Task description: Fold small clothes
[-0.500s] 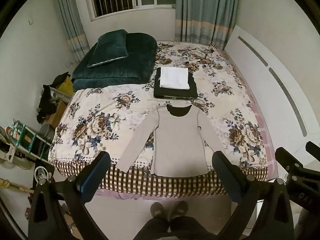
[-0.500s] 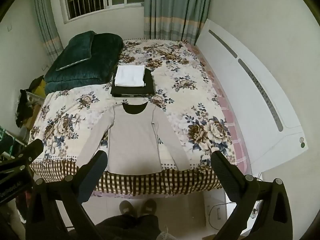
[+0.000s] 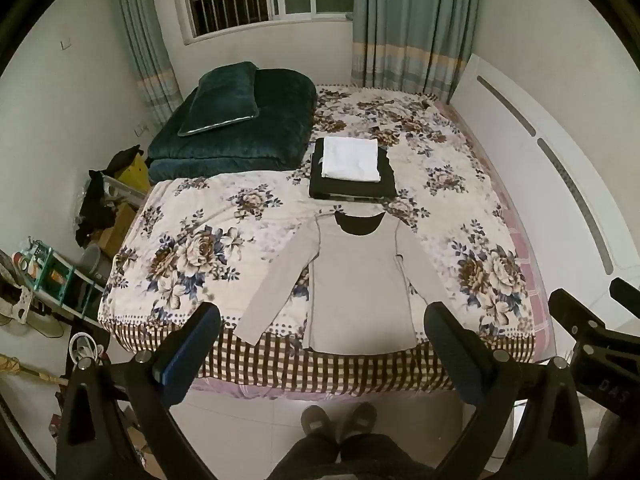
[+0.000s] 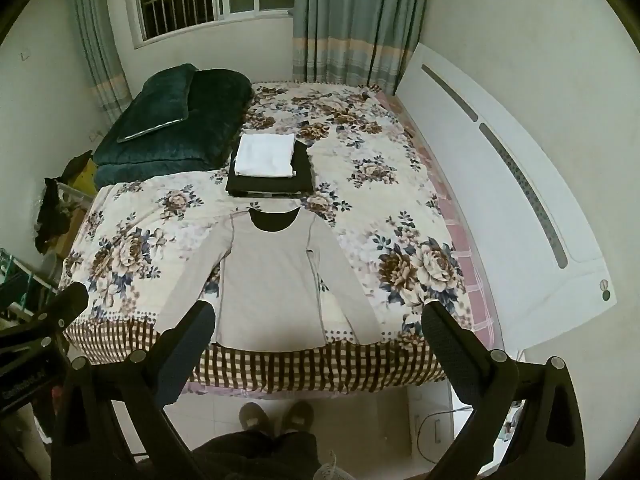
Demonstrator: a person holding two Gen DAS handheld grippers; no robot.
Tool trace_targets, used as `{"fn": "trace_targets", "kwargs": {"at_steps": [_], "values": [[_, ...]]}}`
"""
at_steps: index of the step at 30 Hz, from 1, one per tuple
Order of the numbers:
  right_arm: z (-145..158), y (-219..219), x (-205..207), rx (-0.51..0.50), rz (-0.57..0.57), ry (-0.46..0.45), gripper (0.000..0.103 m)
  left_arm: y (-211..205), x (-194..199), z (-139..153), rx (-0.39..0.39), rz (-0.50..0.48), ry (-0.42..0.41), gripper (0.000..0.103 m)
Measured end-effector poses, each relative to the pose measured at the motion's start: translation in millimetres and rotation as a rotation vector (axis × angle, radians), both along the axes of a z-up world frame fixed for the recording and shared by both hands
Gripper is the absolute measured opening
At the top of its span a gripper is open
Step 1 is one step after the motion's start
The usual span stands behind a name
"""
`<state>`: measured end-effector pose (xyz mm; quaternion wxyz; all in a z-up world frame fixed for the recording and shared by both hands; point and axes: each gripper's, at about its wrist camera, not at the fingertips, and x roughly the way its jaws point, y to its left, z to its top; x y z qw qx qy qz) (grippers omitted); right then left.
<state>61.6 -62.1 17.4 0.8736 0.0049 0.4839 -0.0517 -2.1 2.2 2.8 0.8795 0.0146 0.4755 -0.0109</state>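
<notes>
A beige long-sleeved shirt (image 3: 358, 280) lies flat on the floral bed, hem at the near edge, both sleeves spread out; it also shows in the right wrist view (image 4: 272, 280). My left gripper (image 3: 320, 344) is open and empty, held high above the near edge of the bed. My right gripper (image 4: 316, 344) is open and empty too, at a similar height. Each gripper shows at the edge of the other's view. Neither touches the shirt.
A folded white cloth on a folded black garment (image 3: 352, 168) sits behind the shirt. A dark green quilt and pillow (image 3: 236, 120) lie at the back left. A white headboard (image 3: 540, 168) runs along the right. Clutter and a rack (image 3: 60, 276) stand left. The person's feet (image 3: 340, 420) are below.
</notes>
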Motion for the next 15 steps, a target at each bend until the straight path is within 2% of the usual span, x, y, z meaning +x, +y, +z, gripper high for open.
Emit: {"fn": "trace_targets", "kwargs": {"at_steps": [15], "values": [[21,6,3,-0.003,0.006,-0.010,0.103,-3,6,13,-0.003,0.005,-0.013,0.103]]}}
